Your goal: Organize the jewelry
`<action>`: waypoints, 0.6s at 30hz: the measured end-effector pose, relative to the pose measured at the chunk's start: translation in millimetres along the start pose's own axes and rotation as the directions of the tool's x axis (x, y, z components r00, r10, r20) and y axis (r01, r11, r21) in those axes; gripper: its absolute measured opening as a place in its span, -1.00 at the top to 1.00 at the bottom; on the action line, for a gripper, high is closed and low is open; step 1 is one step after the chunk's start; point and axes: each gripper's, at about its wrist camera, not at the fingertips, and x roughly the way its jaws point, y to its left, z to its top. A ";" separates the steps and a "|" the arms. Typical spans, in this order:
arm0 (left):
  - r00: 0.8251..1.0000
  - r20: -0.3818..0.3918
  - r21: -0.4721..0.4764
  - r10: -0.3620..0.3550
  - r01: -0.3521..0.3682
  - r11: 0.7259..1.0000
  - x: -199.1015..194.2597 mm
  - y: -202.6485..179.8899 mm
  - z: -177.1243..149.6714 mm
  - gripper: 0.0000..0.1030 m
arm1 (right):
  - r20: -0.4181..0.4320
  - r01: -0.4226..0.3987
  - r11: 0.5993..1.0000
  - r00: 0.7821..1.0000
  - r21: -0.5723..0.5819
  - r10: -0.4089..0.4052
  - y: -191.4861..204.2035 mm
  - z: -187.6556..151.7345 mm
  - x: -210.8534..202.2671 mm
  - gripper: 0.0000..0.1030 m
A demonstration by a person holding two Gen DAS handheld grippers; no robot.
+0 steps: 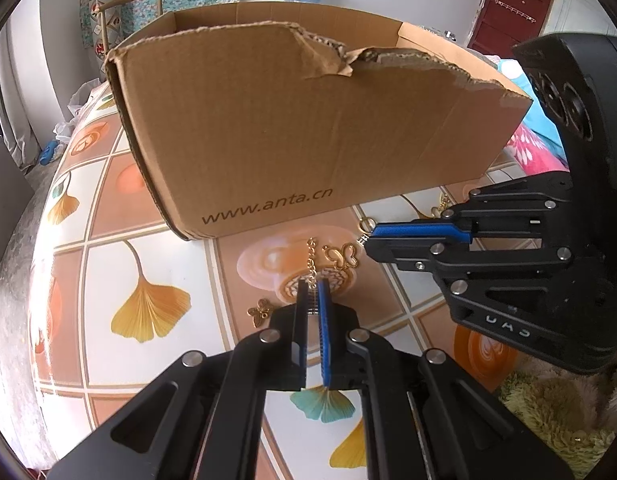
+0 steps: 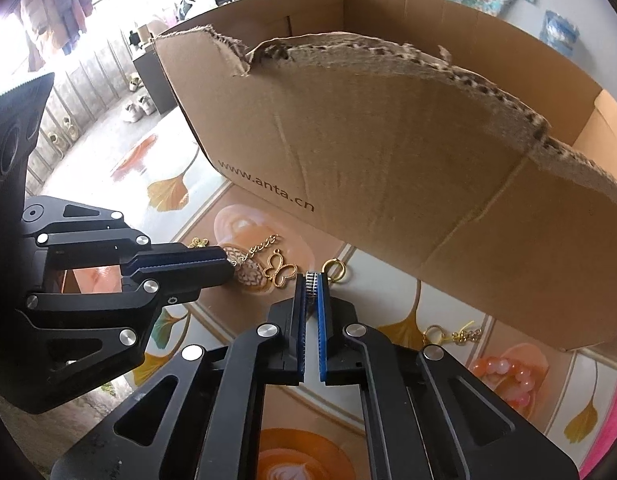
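both grippers closed: left point(image 1: 313, 285) on gold chain point(image 1: 311, 258), right point(image 2: 313, 280) prob. on ring point(image 2: 312, 281).

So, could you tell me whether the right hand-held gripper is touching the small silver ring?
Touching: in the right wrist view, the right hand-held gripper has its blue pads closed on the silver ring, no gap either side.

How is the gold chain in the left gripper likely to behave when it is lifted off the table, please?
The chain is made of small loose links, so it will probably hang limp and swing. It looks thin, so likely very light. The left gripper is shut on one end only, so the metal links may slip from the pads, and the trailing end could snag the butterfly charm beside it.
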 end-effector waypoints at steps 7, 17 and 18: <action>1.000 0.007 0.004 -0.001 0.001 1.000 -1.4 -0.7 -2.0 0.91 | -0.001 -0.011 1.000 1.000 0.020 0.011 -3.7 -7.6 -8.2 1.00; 1.000 0.001 0.000 0.001 -0.001 1.000 -1.7 -2.2 -2.2 0.91 | 0.024 0.000 0.999 1.000 -0.040 0.001 3.6 -2.6 -9.3 0.42; 1.000 0.001 0.001 0.002 -0.002 1.000 -1.6 -2.4 -2.0 0.91 | 0.016 0.001 0.999 1.000 -0.045 0.000 4.2 -2.0 -6.1 0.43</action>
